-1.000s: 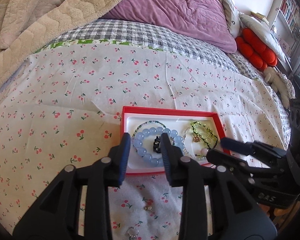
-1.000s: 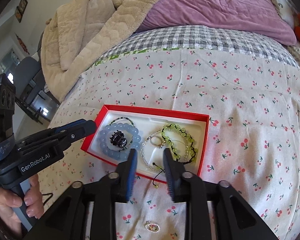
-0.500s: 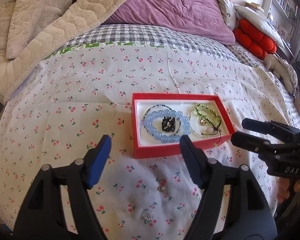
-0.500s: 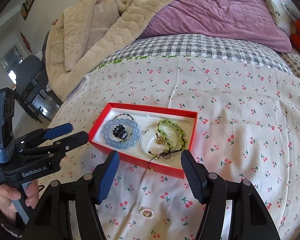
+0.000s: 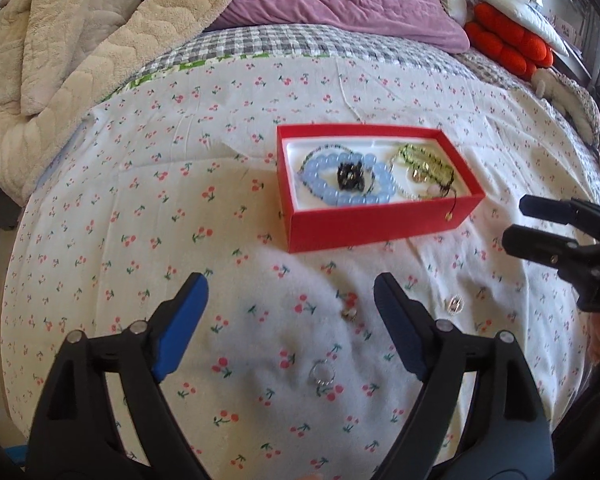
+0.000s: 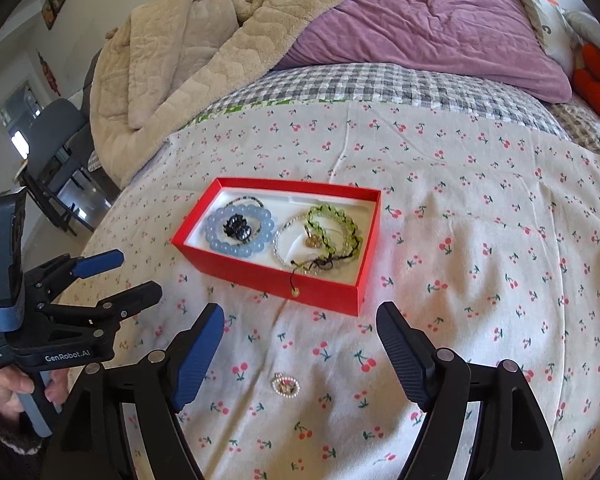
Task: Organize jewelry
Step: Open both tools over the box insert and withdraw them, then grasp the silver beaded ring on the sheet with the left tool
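Observation:
A red jewelry box point(image 5: 380, 222) point(image 6: 259, 274) sits on the cherry-print bedspread. It holds a blue bead bracelet point(image 5: 342, 198) point(image 6: 223, 246), a black piece point(image 5: 350, 174) point(image 6: 239, 227), a green bead bracelet point(image 5: 422, 158) point(image 6: 338, 224) and a clear bead strand. Loose on the cloth nearer me lie a silver ring point(image 5: 322, 372), a small earring point(image 5: 348, 312) and a pearl-rimmed brooch point(image 5: 454, 303) point(image 6: 285, 385). My left gripper point(image 5: 289, 292) and right gripper point(image 6: 300, 328) hover short of the box, jaws opening, nothing between them.
A beige quilted blanket point(image 6: 187, 48) and a purple duvet point(image 6: 428, 24) pile up at the back of the bed. Orange cushions point(image 5: 508, 44) lie at the far right. A grey chair point(image 6: 55, 148) stands off the left edge. A hand point(image 6: 7, 390) holds the left gripper's handle.
Both grippers have pulled back from the box toward the near edge and their jaws have spread wide. The bracelets stay in the box.

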Available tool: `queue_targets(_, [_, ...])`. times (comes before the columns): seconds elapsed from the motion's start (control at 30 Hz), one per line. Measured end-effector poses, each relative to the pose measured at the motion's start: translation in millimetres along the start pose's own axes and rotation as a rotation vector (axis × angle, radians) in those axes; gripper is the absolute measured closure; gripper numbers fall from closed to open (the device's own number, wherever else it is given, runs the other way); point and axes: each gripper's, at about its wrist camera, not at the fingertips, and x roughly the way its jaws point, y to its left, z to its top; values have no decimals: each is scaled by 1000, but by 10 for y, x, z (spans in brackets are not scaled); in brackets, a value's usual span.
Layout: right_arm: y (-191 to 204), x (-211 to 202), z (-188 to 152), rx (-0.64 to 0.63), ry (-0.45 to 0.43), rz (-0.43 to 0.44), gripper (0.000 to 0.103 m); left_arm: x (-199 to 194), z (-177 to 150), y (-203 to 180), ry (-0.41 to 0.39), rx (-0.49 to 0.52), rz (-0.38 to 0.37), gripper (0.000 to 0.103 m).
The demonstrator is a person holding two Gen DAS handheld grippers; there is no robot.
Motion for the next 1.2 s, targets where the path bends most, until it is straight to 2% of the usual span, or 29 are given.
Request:
queue_targets(0.3, [55, 77, -318, -69, 55, -25, 23, 76, -308, 71, 63, 44, 14, 18])
queue_targets(0.5, [112, 143, -554, -122, 96, -25, 23, 92, -501, 83, 110, 81, -27, 18])
queue_targets(0.73, [267, 230, -777, -236, 129, -43, 23, 128, -651, -115, 172, 178, -103, 18])
queue_targets(0.83, [322, 245, -810, -270, 131, -29, 23, 117, -663, -174, 172, 190, -138, 26])
queue_targets(0.9, [333, 263, -807, -272, 133, -9, 23, 138, -660, -194, 179, 189, -151, 36])
queue_targets(1.1, [221, 368, -712, -221, 132, 40, 24, 223, -610, -140, 184, 150, -166, 56])
queue_targets(1.2, [182, 425, -676, -223, 133, 33, 31, 242, -589, -106, 184, 133, -173, 60])
